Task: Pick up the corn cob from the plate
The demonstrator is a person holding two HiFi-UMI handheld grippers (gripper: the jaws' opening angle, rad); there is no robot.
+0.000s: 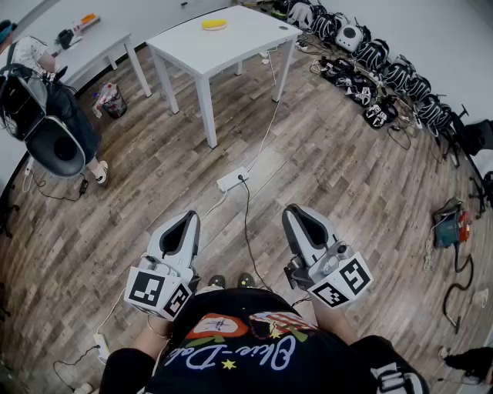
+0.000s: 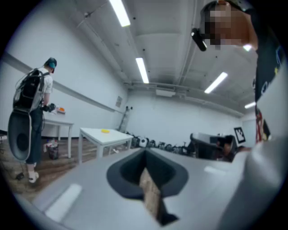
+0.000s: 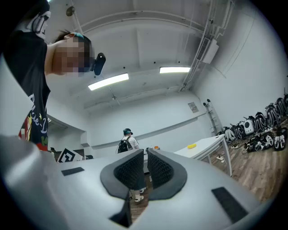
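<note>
The yellow corn cob lies far off on a white table across the room; I cannot make out a plate under it. It also shows as a small yellow spot in the left gripper view and the right gripper view. Both grippers are held close to the person's body, well short of the table. The left gripper is shut with nothing in it. The right gripper is shut too, holding nothing.
A power strip and cables lie on the wooden floor between me and the table. A person with a backpack stands by a second table at the left. Backpacks line the right wall.
</note>
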